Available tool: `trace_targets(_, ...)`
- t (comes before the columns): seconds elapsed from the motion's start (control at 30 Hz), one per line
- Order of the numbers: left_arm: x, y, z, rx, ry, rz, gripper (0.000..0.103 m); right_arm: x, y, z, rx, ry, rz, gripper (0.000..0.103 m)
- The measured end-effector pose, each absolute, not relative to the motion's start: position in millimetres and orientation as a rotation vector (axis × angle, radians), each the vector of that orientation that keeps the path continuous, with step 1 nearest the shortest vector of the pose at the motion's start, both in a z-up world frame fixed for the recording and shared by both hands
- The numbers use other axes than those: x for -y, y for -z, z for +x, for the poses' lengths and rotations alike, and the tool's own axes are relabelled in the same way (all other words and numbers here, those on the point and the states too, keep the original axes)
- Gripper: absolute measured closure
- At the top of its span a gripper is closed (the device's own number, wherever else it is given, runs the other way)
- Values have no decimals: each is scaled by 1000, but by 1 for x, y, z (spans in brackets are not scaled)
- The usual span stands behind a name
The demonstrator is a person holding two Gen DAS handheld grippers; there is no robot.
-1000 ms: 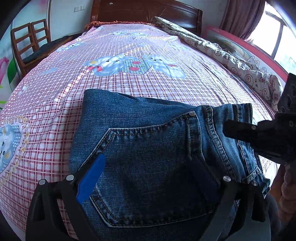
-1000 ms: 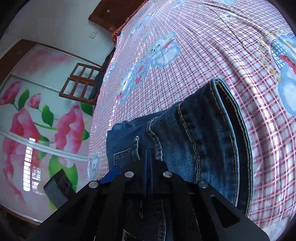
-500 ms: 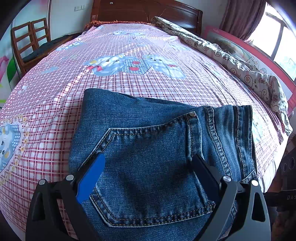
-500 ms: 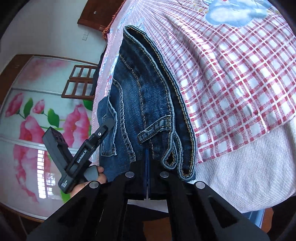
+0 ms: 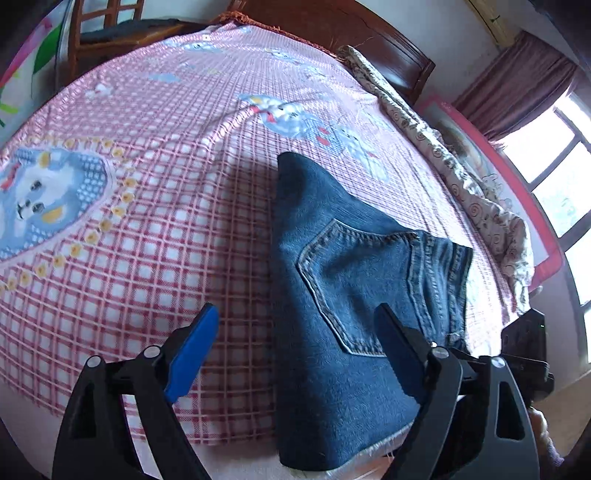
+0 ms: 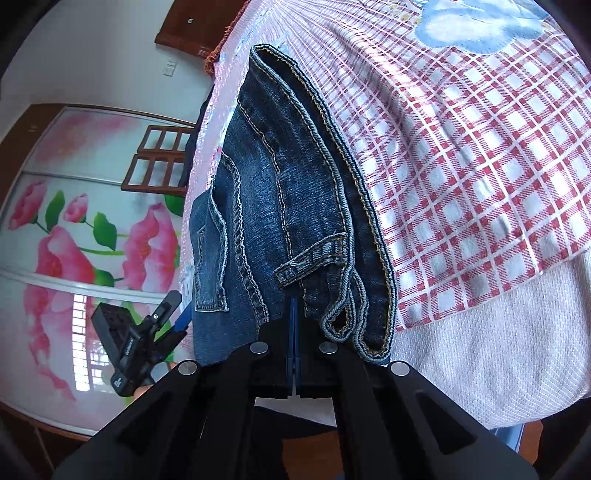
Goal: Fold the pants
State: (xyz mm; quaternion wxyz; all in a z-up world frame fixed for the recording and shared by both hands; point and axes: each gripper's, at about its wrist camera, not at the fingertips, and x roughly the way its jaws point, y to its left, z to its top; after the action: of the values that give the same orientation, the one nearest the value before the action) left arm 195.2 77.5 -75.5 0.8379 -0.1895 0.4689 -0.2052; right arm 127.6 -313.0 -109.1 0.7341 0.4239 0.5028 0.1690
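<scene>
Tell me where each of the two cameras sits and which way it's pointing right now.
Left wrist: behind the open left tongs, facing up the bed toward the headboard; both fingers frame the folded jeans.
Right wrist: behind the shut right tongs, at the bed's edge, looking along the jeans' waistband.
Shared: jeans, checked bedspread, chair; each view catches the other tongs.

A pink checked bedsheet (image 5: 155,236) with a blue bear motif (image 5: 40,192) at nine o'clock is spread out. A wooden headboard (image 5: 354,33) is seen at twelve o'clock, a curtained window (image 5: 554,147) at two o'clock.
</scene>
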Motion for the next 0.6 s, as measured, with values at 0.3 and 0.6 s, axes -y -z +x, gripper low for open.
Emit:
trace_targets(0.3,-56,93,173,-1116,500,-377,56,309,107,130,-1109,-365,929,103)
trace_targets(0.6,-92,108,160,-1066,513,-761,82,306,109,134,-1119,-394,942,103)
